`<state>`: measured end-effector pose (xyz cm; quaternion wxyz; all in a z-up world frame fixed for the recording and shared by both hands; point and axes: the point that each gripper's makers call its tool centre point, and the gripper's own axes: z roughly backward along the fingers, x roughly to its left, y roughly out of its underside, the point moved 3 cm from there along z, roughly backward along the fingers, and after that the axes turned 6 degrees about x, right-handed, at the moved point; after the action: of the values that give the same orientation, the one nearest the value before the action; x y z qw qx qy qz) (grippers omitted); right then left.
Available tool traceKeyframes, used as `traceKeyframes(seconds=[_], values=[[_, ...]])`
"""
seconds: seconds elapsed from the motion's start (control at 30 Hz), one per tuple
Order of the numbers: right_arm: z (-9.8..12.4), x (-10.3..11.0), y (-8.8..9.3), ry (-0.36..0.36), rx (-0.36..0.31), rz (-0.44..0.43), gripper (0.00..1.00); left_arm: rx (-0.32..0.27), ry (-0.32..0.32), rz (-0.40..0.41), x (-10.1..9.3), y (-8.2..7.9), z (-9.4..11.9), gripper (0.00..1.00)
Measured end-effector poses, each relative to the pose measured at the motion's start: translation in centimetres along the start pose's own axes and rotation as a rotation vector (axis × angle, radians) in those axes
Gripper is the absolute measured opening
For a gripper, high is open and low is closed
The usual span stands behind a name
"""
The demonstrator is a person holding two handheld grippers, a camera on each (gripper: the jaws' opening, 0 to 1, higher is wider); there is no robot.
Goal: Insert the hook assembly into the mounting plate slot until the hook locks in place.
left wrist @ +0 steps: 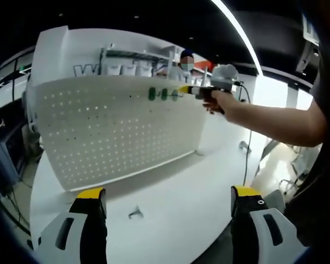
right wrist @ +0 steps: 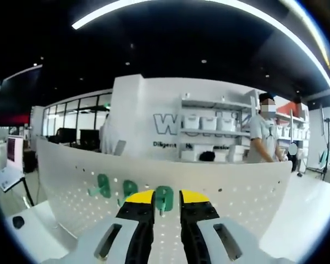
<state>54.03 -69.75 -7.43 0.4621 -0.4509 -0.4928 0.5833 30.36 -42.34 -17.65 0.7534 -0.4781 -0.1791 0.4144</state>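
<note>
Green hooks [right wrist: 164, 199] sit in a row near the top edge of the white pegboard mounting plate [left wrist: 107, 132], three of them visible in the right gripper view: one at left [right wrist: 103, 186], one in the middle [right wrist: 130, 190], and the one seen in the gap between the right gripper's jaws. In the left gripper view the same hooks [left wrist: 163, 94] show as small green shapes at the upper right of the plate. The plate stands upright on a white table [left wrist: 176, 192].

Right gripper [right wrist: 166, 197]: yellow-tipped black jaws narrowed, a thin gap between them, right up at the nearest hook. Cannot tell if the jaws actually pinch it or just flank it. In the left gripper view this gripper [left wrist: 190, 90] appears at the plate's top right edge, held by a person's hand [left wrist: 215, 101] with bare forearm reaching in from the right.

Left gripper [left wrist: 168, 197]: jaws spread wide, nothing between them, low over the table and well apart from the plate's hooks. A small dark metal piece [left wrist: 135, 212] lies on the table between the jaws, not touched; too small to identify.

Background: shelving with white bins [right wrist: 209, 123] and a person standing [right wrist: 261, 137] behind the plate.
</note>
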Motion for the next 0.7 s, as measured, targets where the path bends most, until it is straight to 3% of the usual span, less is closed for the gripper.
traceKeyframes(seconds=[0.3, 0.37, 0.57, 0.7], values=[[2.3, 0.1, -0.2, -0.009, 0.011, 0.001, 0.18, -0.016, 0.001, -0.009, -0.5, -0.1, 0.4, 0.95], [2.7, 0.8, 0.0, -0.054, 0.031, -0.041, 0.21, -0.018, 0.005, -0.005, -0.5, 0.2, 0.3, 0.95], [4.6, 1.5, -0.1, -0.066, 0.023, -0.028, 0.21, 0.022, 0.000, 0.012, -0.5, 2.4, 0.4, 0.94], [5.6, 2.1, 0.4, -0.083, 0.032, -0.050, 0.21, 0.034, -0.004, 0.017, -0.5, 2.8, 0.8, 0.95]])
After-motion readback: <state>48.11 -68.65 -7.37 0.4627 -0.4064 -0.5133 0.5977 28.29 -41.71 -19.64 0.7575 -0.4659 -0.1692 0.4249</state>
